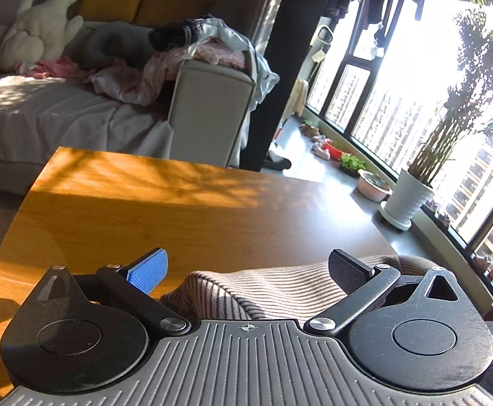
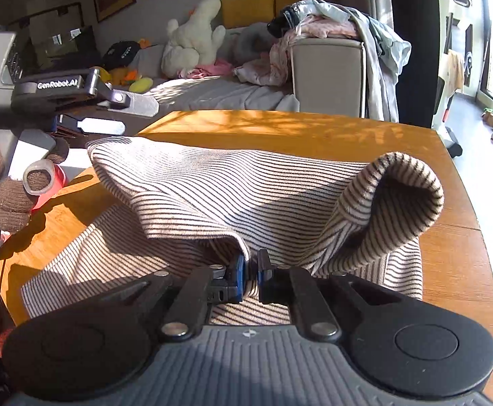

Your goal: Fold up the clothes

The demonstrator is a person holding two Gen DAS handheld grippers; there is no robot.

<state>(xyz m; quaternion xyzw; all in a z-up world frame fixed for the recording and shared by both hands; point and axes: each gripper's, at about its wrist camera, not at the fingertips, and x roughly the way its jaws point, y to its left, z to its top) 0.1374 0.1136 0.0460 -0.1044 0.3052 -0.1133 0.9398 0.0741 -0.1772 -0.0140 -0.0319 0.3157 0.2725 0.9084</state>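
A striped beige-and-dark knit garment [image 2: 219,189] lies on the wooden table [image 2: 314,128], its upper layer lifted and folded over, with a rolled edge [image 2: 405,182] at the right. My right gripper [image 2: 251,270] is shut on a pinched fold of that garment at its near edge. In the left wrist view my left gripper [image 1: 246,267] stands open above the table [image 1: 178,209], nothing between its fingers; the striped garment [image 1: 266,291] bunches just below and behind them. The left gripper [image 2: 111,111] also shows at the far left of the right wrist view, held by a hand in a brown knit glove [image 2: 13,203].
A grey sofa [image 1: 209,108] heaped with clothes [image 1: 199,47] and a white plush toy [image 1: 40,30] stands beyond the table. A red roll of tape [image 2: 50,182] sits at the table's left edge. Potted plants [image 1: 408,199] line the window sill on the right.
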